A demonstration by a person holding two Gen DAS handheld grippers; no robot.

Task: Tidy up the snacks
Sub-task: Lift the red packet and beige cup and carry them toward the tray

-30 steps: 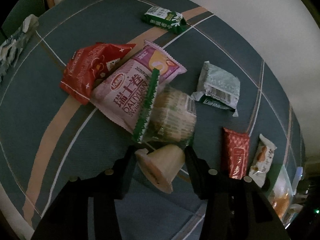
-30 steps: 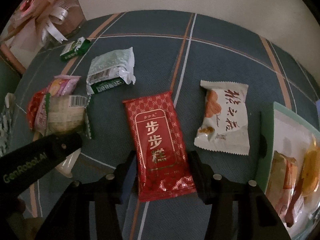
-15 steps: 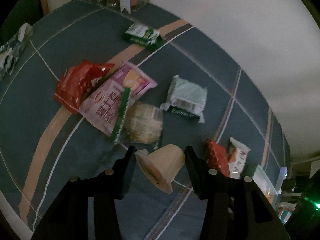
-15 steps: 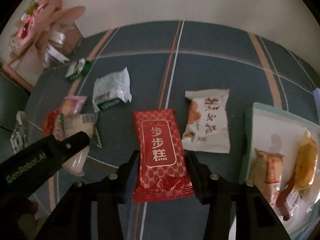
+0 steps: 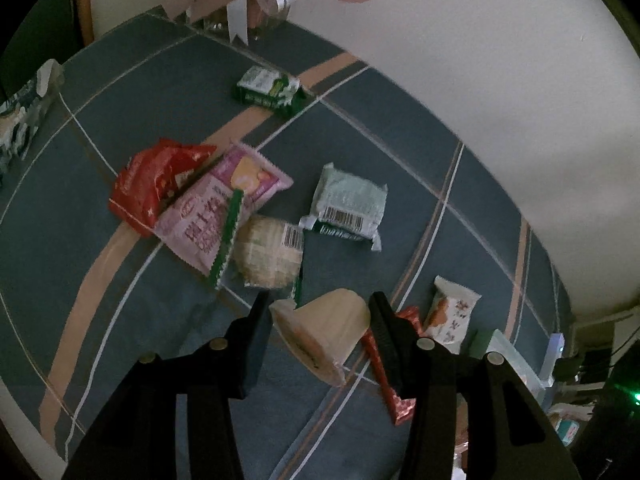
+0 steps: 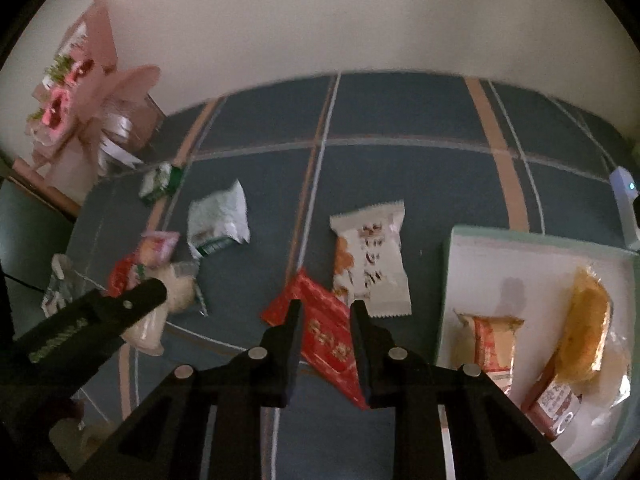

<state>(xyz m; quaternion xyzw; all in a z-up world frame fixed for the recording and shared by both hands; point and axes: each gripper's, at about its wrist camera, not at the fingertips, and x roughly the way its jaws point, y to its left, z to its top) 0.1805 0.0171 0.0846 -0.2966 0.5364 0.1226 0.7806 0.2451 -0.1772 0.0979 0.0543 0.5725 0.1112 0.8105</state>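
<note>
Left gripper (image 5: 320, 312) is clamped on a little pudding cup (image 5: 326, 330) lifted off the blue tablecloth (image 5: 160, 64), right gripper (image 6: 325, 314) pinches the red packet (image 6: 326, 330) (tilted, in the air), beside the tray (image 6: 452, 276).

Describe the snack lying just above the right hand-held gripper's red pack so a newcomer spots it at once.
Start at the pale green tray on the blue plaid cloth. Just left of it lies a white pillow pack, flat and apart from the left pile. Only it is white with an orange picture and dark characters.
</note>
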